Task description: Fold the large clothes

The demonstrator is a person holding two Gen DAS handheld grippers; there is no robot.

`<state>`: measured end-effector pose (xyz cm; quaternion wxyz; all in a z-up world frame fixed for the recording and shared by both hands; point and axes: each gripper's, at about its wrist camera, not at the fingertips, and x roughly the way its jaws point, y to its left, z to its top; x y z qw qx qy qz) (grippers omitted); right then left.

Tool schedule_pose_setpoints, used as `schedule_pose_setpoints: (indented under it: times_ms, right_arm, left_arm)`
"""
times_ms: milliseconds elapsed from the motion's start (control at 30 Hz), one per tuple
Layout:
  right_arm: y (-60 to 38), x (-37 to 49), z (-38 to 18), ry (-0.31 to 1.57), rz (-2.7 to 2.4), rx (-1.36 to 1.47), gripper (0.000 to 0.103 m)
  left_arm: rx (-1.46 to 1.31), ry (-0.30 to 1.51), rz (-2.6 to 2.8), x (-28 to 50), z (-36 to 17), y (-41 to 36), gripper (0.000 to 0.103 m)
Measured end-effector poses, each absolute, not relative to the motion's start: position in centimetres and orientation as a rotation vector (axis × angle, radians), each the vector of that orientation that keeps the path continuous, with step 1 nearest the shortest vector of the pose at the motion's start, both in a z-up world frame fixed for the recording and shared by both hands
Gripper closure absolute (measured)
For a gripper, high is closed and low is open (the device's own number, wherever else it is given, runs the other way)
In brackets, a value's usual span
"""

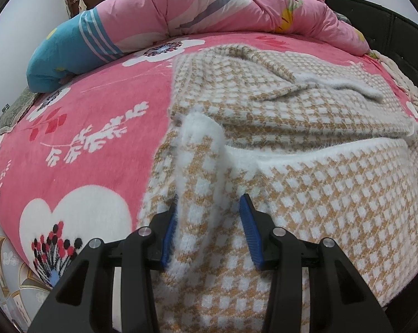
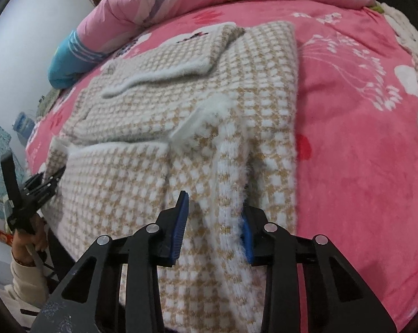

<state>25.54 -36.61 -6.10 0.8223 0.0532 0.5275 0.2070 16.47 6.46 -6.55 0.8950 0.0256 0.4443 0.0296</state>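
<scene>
While both tongs straddle the sweater's (image 1: 292,194) near hem on the bed (image 1: 84,144), left tongs (image 1: 209,208) pinching a bunched fold, right tongs (image 2: 214,208) half-open around a ridge, the next move looks like lifting it away to fold

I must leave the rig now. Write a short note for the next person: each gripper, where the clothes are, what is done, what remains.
Left gripper: jaws around a raised ridge at the near-left edge of the checkered knit sweater; left pad touches the knit, the right pad shows a gap, so a firm grip cannot be confirmed.
Right gripper: jaws straddle a ridge near the sweater's near-right edge; the right pad is in the fuzz, the left pad stands clear.
Sweater: lies on the pink floral blanket. A sleeve is folded across it.
Done: sleeves appear folded in.
Left: probably fold the near hem away over the body, then smooth.
</scene>
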Motion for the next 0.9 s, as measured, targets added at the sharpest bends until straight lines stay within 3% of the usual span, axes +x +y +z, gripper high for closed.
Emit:
schedule_pose_setpoints:
  times_ms: [900]
  right_arm:
    - [-32.3, 25.7, -6.1, 1.097, 0.351, 0.004, 0.076]
  left_arm:
    - [0.050, 0.927, 0.059, 16.9, -6.6, 6.3, 0.062]
